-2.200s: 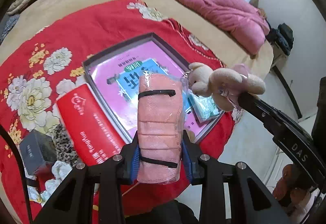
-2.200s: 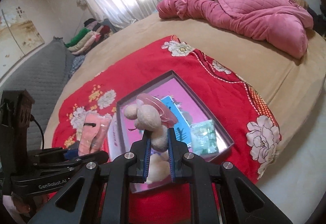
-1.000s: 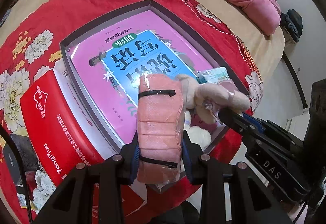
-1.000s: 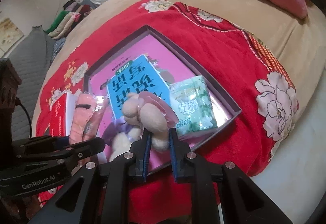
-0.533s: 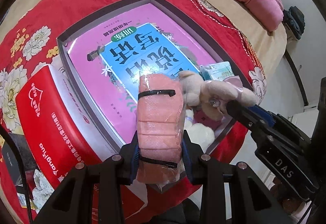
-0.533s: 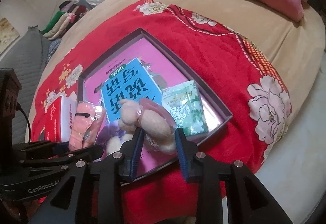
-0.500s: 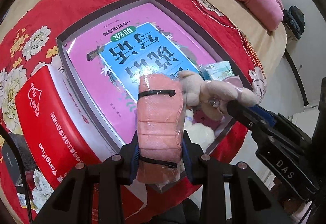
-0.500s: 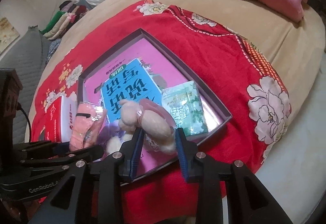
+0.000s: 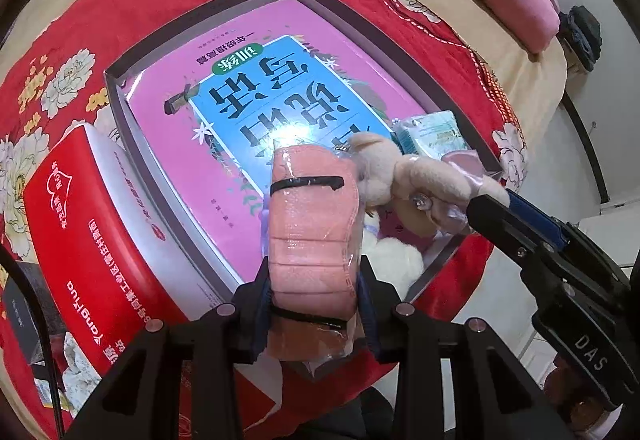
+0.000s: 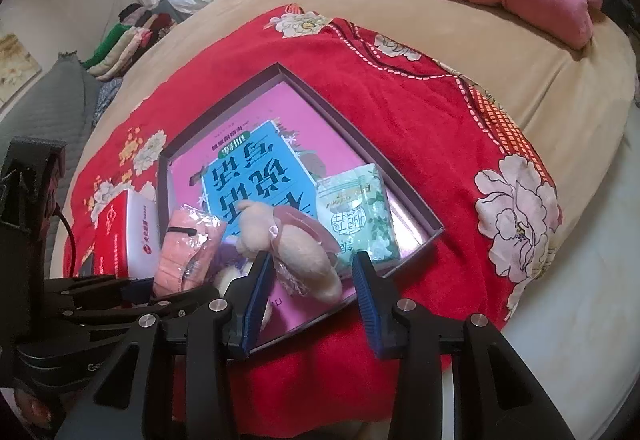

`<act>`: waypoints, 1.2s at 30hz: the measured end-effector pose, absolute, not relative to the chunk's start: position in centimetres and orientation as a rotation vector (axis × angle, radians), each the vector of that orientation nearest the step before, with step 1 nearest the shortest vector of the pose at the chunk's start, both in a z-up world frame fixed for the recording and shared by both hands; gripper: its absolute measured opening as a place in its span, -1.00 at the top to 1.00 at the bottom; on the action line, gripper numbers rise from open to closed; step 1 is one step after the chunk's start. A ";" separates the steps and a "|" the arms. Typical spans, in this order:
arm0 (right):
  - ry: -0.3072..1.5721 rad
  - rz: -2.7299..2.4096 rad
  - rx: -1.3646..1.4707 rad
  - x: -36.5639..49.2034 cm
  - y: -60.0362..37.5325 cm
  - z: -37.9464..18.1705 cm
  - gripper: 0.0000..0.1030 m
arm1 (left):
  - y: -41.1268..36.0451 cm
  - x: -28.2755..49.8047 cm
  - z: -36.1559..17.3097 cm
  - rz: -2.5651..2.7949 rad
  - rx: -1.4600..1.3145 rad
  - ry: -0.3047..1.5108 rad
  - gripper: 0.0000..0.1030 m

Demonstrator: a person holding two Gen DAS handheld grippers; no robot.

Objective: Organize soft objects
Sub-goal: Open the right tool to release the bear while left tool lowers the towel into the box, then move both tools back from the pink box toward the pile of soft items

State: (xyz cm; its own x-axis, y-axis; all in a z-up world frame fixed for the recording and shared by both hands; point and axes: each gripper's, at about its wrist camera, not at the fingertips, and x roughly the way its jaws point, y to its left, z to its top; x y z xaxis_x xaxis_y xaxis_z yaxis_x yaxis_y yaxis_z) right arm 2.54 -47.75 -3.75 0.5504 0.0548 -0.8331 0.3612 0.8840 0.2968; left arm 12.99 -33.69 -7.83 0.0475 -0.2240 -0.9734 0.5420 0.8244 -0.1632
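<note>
Fuzzy plush toy between just-opened right jaws; left jaws clamp plastic-wrapped towel.

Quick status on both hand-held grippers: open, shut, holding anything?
Left hand-held gripper: shut on the pink wrapped towel.
Right hand-held gripper: open, jaws have just been opening; the plush toy lies between them over the box, one pad beside it.

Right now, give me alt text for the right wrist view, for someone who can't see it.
The right gripper has just opened around a beige plush toy lying in a shallow box on a red floral blanket. Beside it, the left gripper holds a wrapped pink cloth bundle.
</note>
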 end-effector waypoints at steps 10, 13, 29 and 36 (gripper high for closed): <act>0.980 -0.201 0.473 2.1 -48.4 -3.4 0.12 | -34.0 12.8 -7.7 -0.591 0.300 1.402 0.07; 0.983 -0.202 0.468 2.1 -48.3 -3.3 0.12 | -33.9 12.7 -7.5 -0.592 0.300 1.400 0.05; 0.979 -0.212 0.456 1.9 -48.1 -2.7 0.11 | -32.3 12.2 -4.7 -0.598 0.236 1.340 -0.14; 0.965 -0.220 0.432 1.7 -47.7 -1.7 -0.15 | -31.0 11.4 -2.7 -0.603 0.213 1.291 -0.30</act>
State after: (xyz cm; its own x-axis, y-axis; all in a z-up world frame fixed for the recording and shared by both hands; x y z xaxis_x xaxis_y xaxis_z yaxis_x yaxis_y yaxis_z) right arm 1.67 -47.72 -1.75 0.5563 0.0093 -0.8310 0.3682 0.8936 0.2565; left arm 11.39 -30.97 -2.71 0.1488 -0.2992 -0.9425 0.5303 0.8287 -0.1793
